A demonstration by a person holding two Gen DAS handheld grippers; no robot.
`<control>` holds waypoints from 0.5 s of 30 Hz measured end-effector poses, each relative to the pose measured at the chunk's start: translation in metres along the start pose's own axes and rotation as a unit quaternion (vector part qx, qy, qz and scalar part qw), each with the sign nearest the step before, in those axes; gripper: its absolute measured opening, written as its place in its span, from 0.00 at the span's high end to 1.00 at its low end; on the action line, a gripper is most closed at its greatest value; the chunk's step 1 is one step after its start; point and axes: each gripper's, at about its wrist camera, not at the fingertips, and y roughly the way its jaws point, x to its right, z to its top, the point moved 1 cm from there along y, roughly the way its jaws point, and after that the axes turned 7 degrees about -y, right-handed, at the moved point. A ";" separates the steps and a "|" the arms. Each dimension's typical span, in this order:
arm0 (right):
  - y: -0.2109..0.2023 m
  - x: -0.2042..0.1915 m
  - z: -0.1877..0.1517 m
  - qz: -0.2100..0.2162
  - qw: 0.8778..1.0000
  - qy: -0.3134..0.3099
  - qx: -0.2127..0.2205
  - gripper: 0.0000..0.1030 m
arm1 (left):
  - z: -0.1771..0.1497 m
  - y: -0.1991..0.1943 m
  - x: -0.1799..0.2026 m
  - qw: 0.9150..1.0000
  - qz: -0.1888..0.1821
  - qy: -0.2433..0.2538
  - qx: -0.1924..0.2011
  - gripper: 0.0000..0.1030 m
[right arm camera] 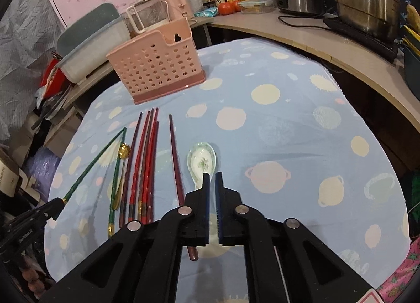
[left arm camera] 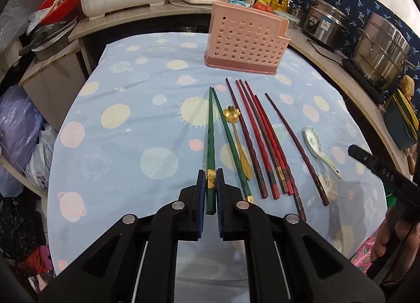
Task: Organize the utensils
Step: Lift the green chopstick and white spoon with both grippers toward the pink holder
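Ceramic spoon (right arm camera: 200, 162) handle hidden between right gripper (right arm camera: 212, 179) fingers — grip unclear

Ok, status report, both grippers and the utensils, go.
Left gripper shut on one green chopstick, lifted. Right gripper over white ceramic spoon, grip unclear. Perforated pink plastic holder unobstructed.

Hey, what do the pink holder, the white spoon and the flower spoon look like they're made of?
Pink holder: likely matte moulded plastic, with rows of punched holes.
White spoon: probably glazed ceramic, glossy with a green painted motif.
Flower spoon: apparently gold-toned metal, shiny and thin-handled.
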 end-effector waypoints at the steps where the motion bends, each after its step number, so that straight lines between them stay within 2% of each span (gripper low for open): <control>1: 0.004 0.000 -0.005 -0.001 1.000 0.000 -0.007 0.77 | -0.001 0.001 0.000 1.000 0.001 -0.001 -0.003 0.93; 9: 0.035 0.004 -0.025 0.034 0.998 0.030 -0.050 0.76 | -0.008 0.012 0.001 1.000 0.004 0.001 -0.019 0.93; 15: 0.041 -0.004 -0.029 0.037 0.998 0.020 -0.052 0.78 | -0.011 0.019 0.001 1.000 0.005 0.002 -0.030 0.93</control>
